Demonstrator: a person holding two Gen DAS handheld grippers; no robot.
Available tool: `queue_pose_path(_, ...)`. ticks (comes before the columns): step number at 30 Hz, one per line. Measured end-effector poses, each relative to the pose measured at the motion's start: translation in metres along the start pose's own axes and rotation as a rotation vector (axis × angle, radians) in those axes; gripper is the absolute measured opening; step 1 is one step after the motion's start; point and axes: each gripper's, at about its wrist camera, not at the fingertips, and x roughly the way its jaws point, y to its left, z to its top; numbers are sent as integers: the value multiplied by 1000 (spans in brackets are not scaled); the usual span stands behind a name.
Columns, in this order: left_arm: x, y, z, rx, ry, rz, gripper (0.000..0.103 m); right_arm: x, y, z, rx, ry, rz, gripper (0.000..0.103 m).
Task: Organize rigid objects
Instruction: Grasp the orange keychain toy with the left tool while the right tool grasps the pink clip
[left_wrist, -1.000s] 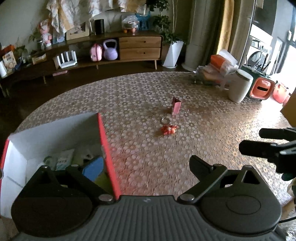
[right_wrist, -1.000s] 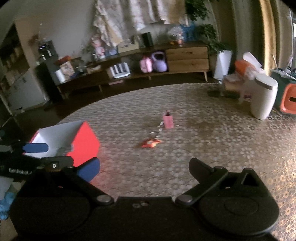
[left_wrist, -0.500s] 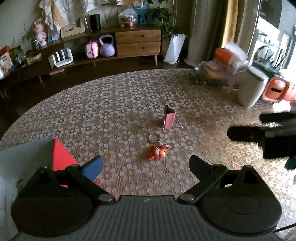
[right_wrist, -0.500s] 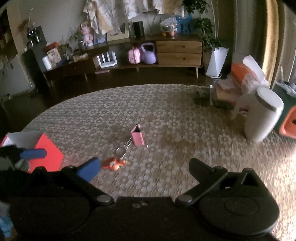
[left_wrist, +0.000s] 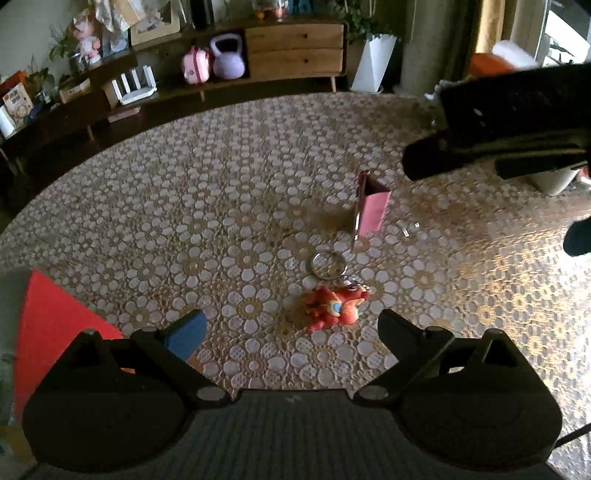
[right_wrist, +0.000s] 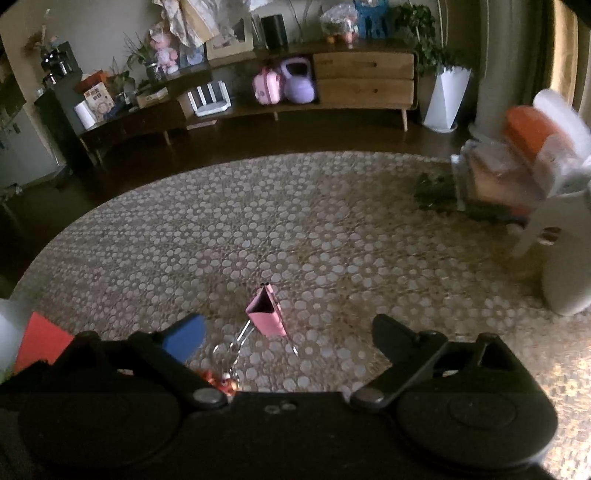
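Lying at lower centre of the left wrist view: red toy keychain (left_wrist: 337, 305), between the open left gripper (left_wrist: 291, 326) fingers. Pink binder clip (right_wrist: 266, 318) stands centre-low in the right view; right gripper (right_wrist: 286, 330) closing, nothing gripped. Red box (left_wrist: 51, 325) lower left.

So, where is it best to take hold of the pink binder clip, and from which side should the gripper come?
Probably across the two flat pink sides of the binder clip, coming down from above. It stands upright on the tablecloth, with its wire handles lying flat. The right gripper is closest, its jaws closing slightly with nothing between them.
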Motion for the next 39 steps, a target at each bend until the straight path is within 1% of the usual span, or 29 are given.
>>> queue_pose_path(4, 17, -1, 0, -4, 7, 8, 100, 22, 5, 1, -7, 26, 12, 92)
queue_pose_path(7, 28, -3, 0, -1, 9, -2, 100, 34, 8, 0, -18, 41, 13, 86)
queue_pose_path(9, 36, -6, -1, 1, 12, -9, 100, 41, 9, -1, -20, 52, 13, 85)
queue_pose_path(11, 44, -7, -3, 4, 17, -13, 100, 48, 10, -2, -31, 61, 11, 78)
queue_pose_path(12, 46, -9, -4, 5, 18, -14, 100, 51, 12, -3, -37, 65, 5, 78)
queue_pose_path(18, 53, -9, -6, 7, -13, -38, 99, 67, 14, -6, -44, 82, -6, 70)
queue_pose_path(21, 51, -10, -7, 9, -28, -53, 91, 73, 14, -10, -42, 92, -6, 62)
queue_pose_path(22, 49, -10, -7, 9, -33, -54, 85, 74, 14, -11, -40, 94, -2, 57)
queue_pose_path(23, 47, -10, -8, 9, -40, -55, 77, 76, 11, -12, -40, 96, 1, 52)
queue_pose_path(25, 45, -12, -9, 7, -51, -61, 68, 78, 11, -14, -38, 94, 5, 50)
queue_pose_path(27, 42, -11, -10, 10, -57, -65, 62, 78, 12, -15, -39, 91, 8, 49)
queue_pose_path(29, 38, -12, -12, 26, -68, -69, 53, 78, 15, -14, -42, 90, 6, 48)
queue_pose_path(30, 37, -13, -13, 35, -72, -74, 50, 77, 15, -15, -43, 89, 5, 48)
queue_pose_path(31, 36, -15, -13, 41, -74, -79, 42, 77, 15, -13, -41, 89, 7, 47)
queue_pose_path(32, 35, -17, -14, 46, -75, -81, 40, 76, 14, -12, -39, 89, 6, 47)
queue_pose_path(35, 35, -20, -13, 51, -73, -79, 39, 75, 16, -12, -32, 84, -4, 45)
queue_pose_path(39, 34, -19, -13, 41, -66, -75, 39, 69, 14, -14, -27, 83, 0, 40)
